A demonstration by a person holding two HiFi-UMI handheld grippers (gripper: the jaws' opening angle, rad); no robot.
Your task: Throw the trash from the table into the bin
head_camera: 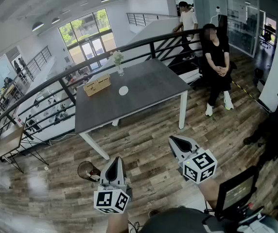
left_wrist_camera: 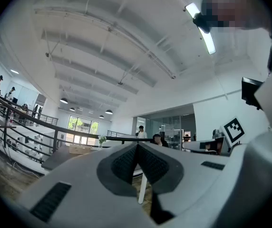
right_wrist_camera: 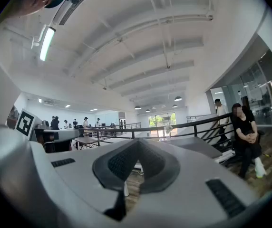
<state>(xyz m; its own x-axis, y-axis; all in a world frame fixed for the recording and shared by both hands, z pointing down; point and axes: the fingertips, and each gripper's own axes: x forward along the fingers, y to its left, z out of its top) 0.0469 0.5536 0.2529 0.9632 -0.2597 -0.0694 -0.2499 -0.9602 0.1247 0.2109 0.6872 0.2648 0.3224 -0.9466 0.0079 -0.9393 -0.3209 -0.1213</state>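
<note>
Since the counter [head_camera: 148, 84] is not yet reached, the left tool [head_camera: 113, 165] and right tool [head_camera: 177, 143] are held closed, empty.

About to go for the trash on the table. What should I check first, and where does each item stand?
1. Left gripper empty: ok.
2. Right gripper empty: ok.
3. Fingers open for a grasp: not ok, both pairs are shut.
4. White round piece on the table unobstructed: ok.
5. That piece is the trash: cannot tell.
6. Bin standing on the floor by the left gripper: ok.
</note>
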